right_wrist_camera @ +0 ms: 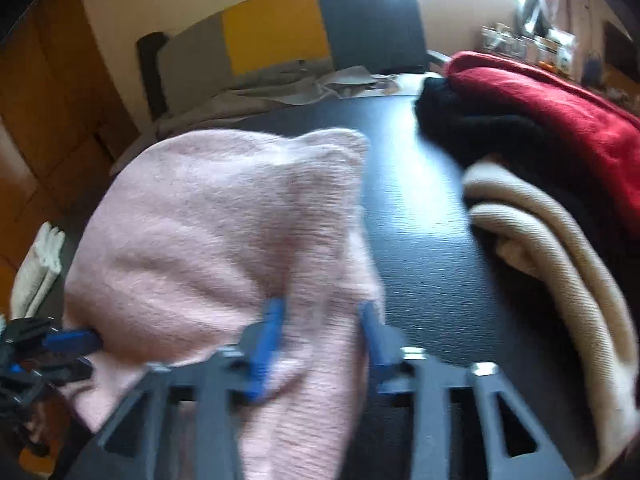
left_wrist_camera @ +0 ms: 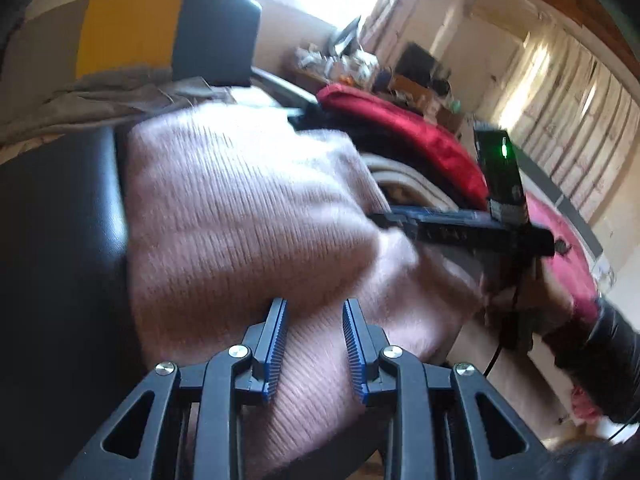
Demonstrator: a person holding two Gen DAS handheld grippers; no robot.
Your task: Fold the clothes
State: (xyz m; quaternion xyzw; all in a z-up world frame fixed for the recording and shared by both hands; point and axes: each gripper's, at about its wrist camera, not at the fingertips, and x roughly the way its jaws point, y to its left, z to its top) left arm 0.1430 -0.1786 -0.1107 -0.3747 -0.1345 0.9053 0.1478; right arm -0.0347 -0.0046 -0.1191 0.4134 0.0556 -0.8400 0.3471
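Note:
A pink knit sweater (left_wrist_camera: 248, 208) lies bunched on the black table (left_wrist_camera: 60, 260); it also shows in the right wrist view (right_wrist_camera: 216, 240). My left gripper (left_wrist_camera: 314, 308) has pink knit between its blue pads and is shut on it. My right gripper (right_wrist_camera: 320, 312) is blurred, with a fold of the pink sweater between its fingers. The right gripper shows in the left wrist view (left_wrist_camera: 380, 218) at the sweater's right edge. The left gripper shows in the right wrist view (right_wrist_camera: 72, 340) at the sweater's lower left edge.
A stack of folded clothes sits to the right: a red one (right_wrist_camera: 560, 108) on top, a black one (right_wrist_camera: 480, 128) under it, a beige one (right_wrist_camera: 552, 240) lowest. A chair with a yellow and grey back (right_wrist_camera: 276, 28) stands beyond the table (right_wrist_camera: 420, 220).

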